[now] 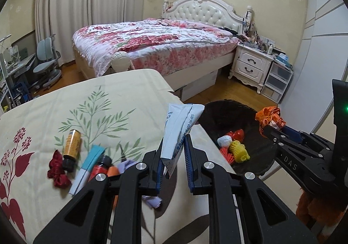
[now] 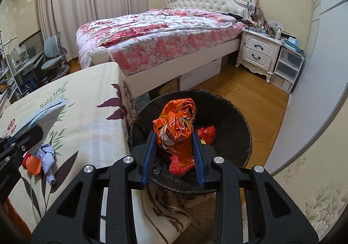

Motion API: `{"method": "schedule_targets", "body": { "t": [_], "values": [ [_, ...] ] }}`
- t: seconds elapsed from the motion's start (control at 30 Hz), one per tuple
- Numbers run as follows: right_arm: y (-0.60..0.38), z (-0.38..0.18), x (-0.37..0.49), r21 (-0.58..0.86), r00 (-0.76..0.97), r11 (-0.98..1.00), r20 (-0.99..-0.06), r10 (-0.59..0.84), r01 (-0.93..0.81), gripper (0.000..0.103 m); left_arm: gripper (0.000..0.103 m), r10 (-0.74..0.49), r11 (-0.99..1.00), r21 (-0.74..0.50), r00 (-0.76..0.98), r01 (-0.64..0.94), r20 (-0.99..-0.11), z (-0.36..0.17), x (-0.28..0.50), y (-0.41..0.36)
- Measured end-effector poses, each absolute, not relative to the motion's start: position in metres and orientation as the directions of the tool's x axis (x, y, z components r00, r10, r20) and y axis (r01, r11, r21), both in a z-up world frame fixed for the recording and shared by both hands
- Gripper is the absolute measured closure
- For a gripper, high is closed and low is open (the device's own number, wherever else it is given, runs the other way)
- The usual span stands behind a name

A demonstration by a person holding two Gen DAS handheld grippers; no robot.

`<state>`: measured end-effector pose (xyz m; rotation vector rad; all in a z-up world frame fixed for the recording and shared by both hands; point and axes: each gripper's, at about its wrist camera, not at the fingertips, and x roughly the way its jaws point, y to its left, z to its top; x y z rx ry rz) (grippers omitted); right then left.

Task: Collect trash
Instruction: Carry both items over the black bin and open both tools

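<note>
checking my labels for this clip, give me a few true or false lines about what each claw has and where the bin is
1. The left claw grips a pale blue-and-white packet. True.
2. The right claw is empty. False: it grips a crumpled orange wrapper.
3. The orange wrapper hangs above the black bin. True.
4. The bin is empty. False: a yellow piece and red scraps lie inside.
5. A small brown bottle lies on the floral cloth. True.
</note>
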<state>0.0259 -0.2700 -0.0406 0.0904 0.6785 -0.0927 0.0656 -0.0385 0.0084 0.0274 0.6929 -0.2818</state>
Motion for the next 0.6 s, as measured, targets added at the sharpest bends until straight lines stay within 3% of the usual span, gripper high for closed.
{"method": "schedule_targets", "body": {
  "t": [0.6],
  "values": [
    [-0.32,-0.063,0.074,0.093,0.747,0.976,-0.66,-0.086,0.194,0.071,0.085,-0.258,0.942,-0.017,0.687,0.336,-0.679,-0.022,0.132,-0.132]
  ]
}}
